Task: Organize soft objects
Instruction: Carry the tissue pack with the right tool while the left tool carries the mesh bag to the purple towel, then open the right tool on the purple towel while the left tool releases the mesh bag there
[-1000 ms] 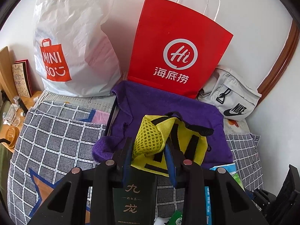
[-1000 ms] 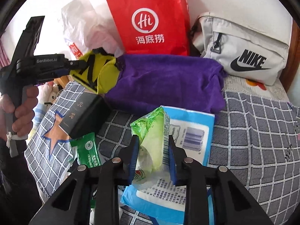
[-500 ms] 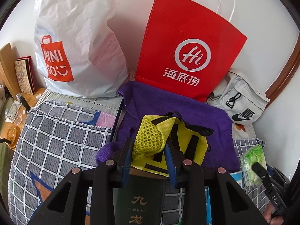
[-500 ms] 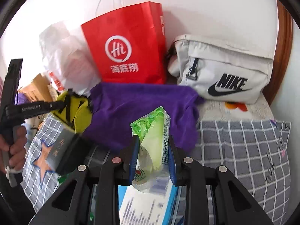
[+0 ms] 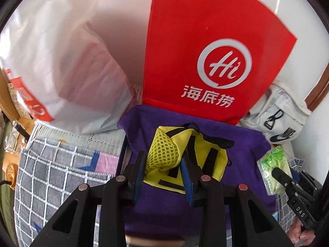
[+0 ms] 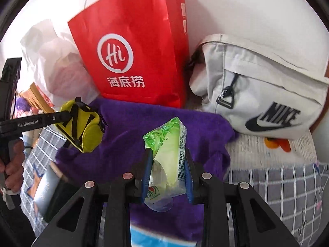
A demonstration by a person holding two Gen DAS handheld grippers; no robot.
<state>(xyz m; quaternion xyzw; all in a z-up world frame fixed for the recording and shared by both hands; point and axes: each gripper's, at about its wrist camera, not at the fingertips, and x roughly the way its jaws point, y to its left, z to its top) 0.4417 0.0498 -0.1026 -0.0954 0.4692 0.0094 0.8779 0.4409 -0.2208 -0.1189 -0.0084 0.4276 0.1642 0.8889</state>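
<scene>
We see a bed under a grey checked cover. Ahead of our claws a purple towel lies on it; beyond stand a red bag, a white plastic bag left, a Nike bag right

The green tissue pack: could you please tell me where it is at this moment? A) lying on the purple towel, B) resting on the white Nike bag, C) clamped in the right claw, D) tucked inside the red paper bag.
C: the green tissue pack sits pinched between the blue pads of the right claw, lifted above the purple towel and in front of the red paper bag.
</scene>
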